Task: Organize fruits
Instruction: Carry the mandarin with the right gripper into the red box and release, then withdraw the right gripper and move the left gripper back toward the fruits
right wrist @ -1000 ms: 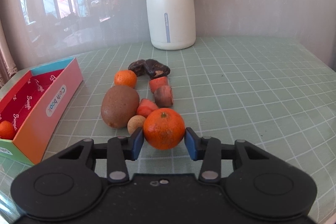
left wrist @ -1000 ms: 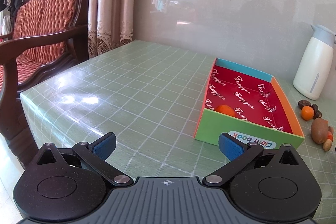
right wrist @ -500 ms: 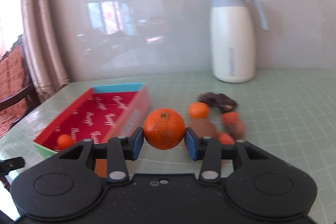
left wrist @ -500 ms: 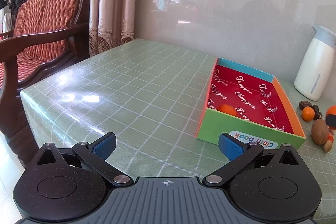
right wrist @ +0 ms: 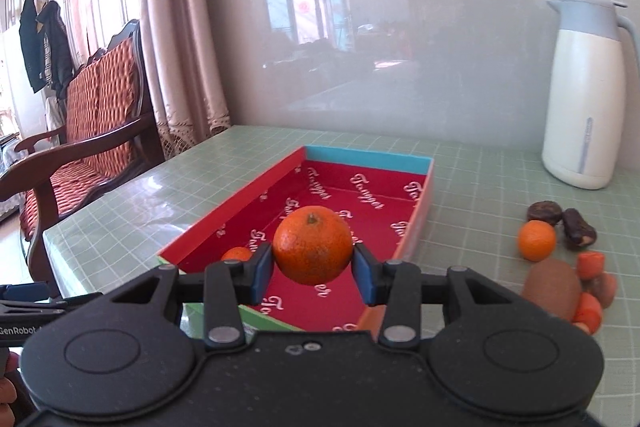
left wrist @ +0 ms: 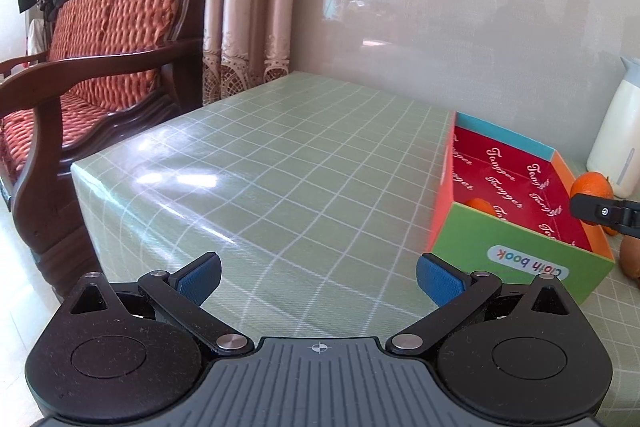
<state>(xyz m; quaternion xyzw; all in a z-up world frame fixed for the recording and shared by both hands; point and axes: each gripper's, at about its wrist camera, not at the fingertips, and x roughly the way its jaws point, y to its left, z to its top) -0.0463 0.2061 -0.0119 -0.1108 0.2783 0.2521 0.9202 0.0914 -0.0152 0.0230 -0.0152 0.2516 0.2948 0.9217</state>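
I have the big orange point(right wrist: 313, 245) pinched between the pads of my right gripper point(right wrist: 313, 259), and it hangs above the near half of the box point(right wrist: 236, 203), not yet set down. From the left wrist view that same orange point(left wrist: 591, 187) shows at about three o'clock, just past the box's orange side wall point(left wrist: 581, 201).

By my count, one fruit is sorted: a small orange point(right wrist: 237, 253) sits on the red floor in the near left corner, at roughly nine o'clock from the fruit I am carrying. I judge this one to be the second in, once I lower it and let go.

The rest is still out on the table point(right wrist: 480, 179). Off at three to four o'clock from the box lie another small orange point(right wrist: 536, 235), a brown kiwi point(right wrist: 552, 289), two dark dried fruits point(right wrist: 562, 221) beyond it, and a few red-orange pieces point(right wrist: 590, 263) whose kind I cannot make out. The white jug point(right wrist: 586, 95) stands further back at about two o'clock, well apart from the pile.

My left gripper point(left wrist: 318, 277) is spread wide with nothing between its pads, hovering over bare tablecloth at the box's near left. So the job is barely begun; most of the pile is left, and there is plenty of free floor at the far end of the box.
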